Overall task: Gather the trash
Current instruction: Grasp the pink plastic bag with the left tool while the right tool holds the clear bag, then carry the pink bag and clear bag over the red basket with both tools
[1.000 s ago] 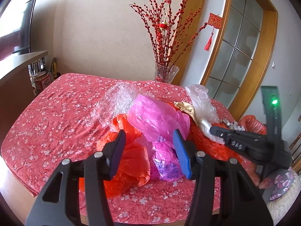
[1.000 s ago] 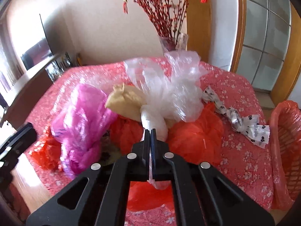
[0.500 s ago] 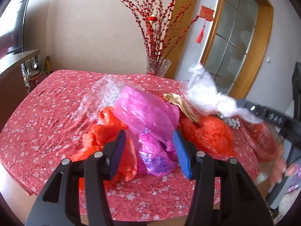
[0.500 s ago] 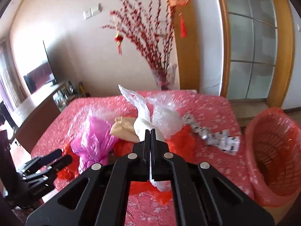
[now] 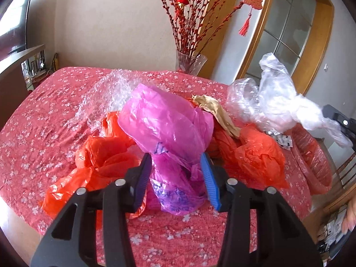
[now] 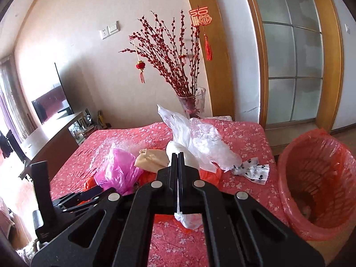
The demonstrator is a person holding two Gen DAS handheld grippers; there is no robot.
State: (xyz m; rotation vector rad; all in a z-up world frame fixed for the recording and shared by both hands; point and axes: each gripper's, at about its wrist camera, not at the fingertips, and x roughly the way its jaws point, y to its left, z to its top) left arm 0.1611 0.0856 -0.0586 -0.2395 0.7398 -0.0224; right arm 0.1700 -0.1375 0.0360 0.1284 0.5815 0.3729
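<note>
My right gripper [image 6: 178,158] is shut on a clear white plastic bag [image 6: 195,140] and holds it lifted above the table; the bag also shows at the right of the left wrist view [image 5: 278,102]. My left gripper [image 5: 176,173] is open, its blue pads either side of a pink plastic bag [image 5: 169,129] lying on the table. Orange bags [image 5: 104,155] lie around the pink one. A tan bag [image 5: 218,109] and bubble wrap [image 5: 106,91] lie behind. An orange-lined trash basket [image 6: 316,180] stands at the table's right.
The table has a red flowered cloth [image 5: 40,111]. A glass vase of red branches [image 6: 193,102] stands at its far edge. A black-and-white patterned wrapper [image 6: 253,169] lies near the basket. A cabinet with a TV [image 6: 51,104] is to the left.
My right gripper has lifted the clear bag off the pile and carried it up and toward the basket side. My left gripper has moved closer around the pink bag.
</note>
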